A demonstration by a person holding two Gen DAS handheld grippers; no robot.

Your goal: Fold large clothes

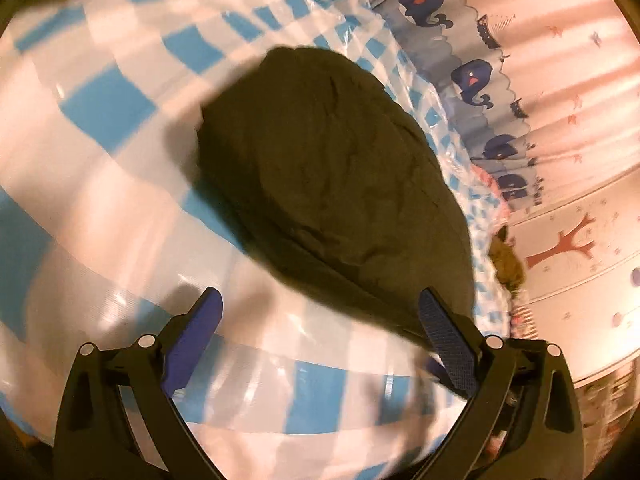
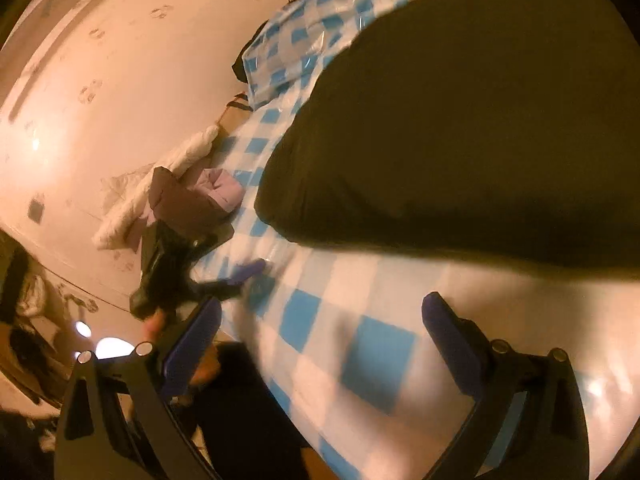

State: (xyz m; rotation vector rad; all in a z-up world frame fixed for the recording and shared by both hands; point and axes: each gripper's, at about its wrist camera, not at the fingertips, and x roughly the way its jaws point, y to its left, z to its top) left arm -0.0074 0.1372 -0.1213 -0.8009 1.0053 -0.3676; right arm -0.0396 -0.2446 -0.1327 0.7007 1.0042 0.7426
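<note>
A dark, olive-black garment (image 1: 320, 160) lies folded into a thick bundle on a table covered with a blue-and-white checked plastic cloth (image 1: 100, 200). My left gripper (image 1: 320, 308) is open just short of the bundle's near edge, and its right finger (image 1: 444, 340) overlaps that edge. In the right wrist view the same garment (image 2: 480, 120) fills the upper right. My right gripper (image 2: 322, 312) is open over the bare checked cloth (image 2: 380, 344), apart from the garment and holding nothing. The left gripper (image 2: 244, 272) shows blurred at the table's left edge, with a hand behind it.
A whale-print fabric (image 1: 472, 76) and a pale patterned surface lie beyond the table's far right edge. A heap of white, pink and brown clothes (image 2: 180, 192) sits by the table's left edge above a pale floor (image 2: 100, 100). A small brown object (image 1: 508, 264) is at the right edge.
</note>
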